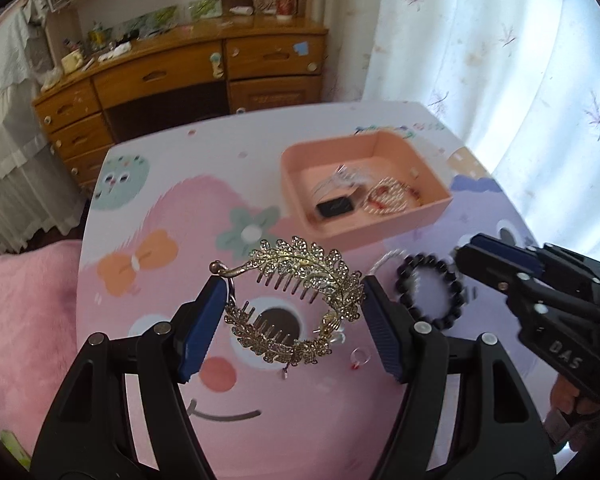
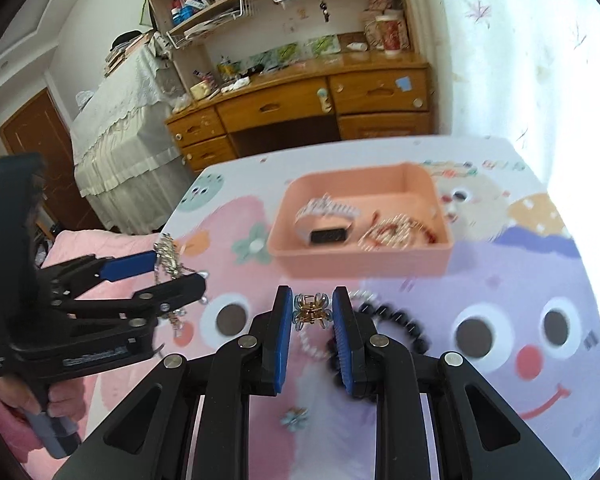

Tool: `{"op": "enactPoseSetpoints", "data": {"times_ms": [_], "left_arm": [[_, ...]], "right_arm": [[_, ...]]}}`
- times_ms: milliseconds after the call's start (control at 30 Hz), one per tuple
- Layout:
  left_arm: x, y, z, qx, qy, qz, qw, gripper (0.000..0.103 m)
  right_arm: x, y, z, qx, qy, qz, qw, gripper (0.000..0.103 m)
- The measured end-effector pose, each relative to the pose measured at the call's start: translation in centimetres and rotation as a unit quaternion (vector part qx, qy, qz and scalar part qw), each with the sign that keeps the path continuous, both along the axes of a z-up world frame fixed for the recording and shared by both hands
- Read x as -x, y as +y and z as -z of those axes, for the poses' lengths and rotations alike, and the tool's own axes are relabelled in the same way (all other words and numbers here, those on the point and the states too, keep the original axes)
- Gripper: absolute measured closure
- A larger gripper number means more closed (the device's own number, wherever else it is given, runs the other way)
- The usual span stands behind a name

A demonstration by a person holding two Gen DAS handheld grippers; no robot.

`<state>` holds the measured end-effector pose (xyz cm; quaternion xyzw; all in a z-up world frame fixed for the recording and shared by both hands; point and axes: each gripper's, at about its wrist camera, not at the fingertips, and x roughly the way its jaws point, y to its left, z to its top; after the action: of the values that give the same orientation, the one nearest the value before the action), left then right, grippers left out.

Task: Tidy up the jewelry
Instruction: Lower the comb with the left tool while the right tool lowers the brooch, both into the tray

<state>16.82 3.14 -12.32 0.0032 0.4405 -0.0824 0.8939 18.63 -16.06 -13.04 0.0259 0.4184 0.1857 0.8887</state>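
The left gripper [image 1: 292,304] clamps a gold crown comb [image 1: 296,300]. The right gripper [image 2: 313,316] pinches a small hair claw [image 2: 312,314]. The pink tray [image 2: 420,256] sits toward the tabletop's [image 2: 500,420] far edge.

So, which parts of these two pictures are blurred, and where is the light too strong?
Left wrist view: the gold hair comb is sharp, the pink tray slightly soft, the curtain glares. Right wrist view: tray and black bead bracelet are smeared; right edge washed out.
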Motion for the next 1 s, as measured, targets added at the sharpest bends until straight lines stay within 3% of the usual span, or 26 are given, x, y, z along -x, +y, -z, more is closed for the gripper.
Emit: {"op": "enactPoseSetpoints", "data": {"times_ms": [267, 700, 767, 833, 1000], "left_arm": [[-3.4, -3.4, -3.0, 0.017, -0.028, 0.024, 0.9992, 0.037], [-11.8, -6.2, 1.0, 0.02, -0.028, 0.005, 0.9994, 0.036], [-12.8, -6.6, 1.4, 0.019, -0.027, 0.003, 0.9994, 0.036], [-13.6, -6.8, 1.9, 0.011, -0.024, -0.001, 0.9997, 0.036], [-14.9, -6.7, 2.3, 0.017, -0.011, -0.01, 0.9997, 0.033]], "right_arm": [[-3.7, -2.4, -2.2, 0.006, -0.031, 0.004, 1.0, 0.082], [-10.8, -3.4, 1.6, 0.011, -0.019, 0.007, 1.0, 0.082], [-11.8, -3.8, 2.5, 0.007, -0.009, 0.012, 1.0, 0.079], [-12.8, -4.7, 3.1, -0.005, 0.001, 0.019, 1.0, 0.064], [-14.2, -6.5, 4.0, -0.018, 0.016, 0.025, 0.999, 0.063]]}}
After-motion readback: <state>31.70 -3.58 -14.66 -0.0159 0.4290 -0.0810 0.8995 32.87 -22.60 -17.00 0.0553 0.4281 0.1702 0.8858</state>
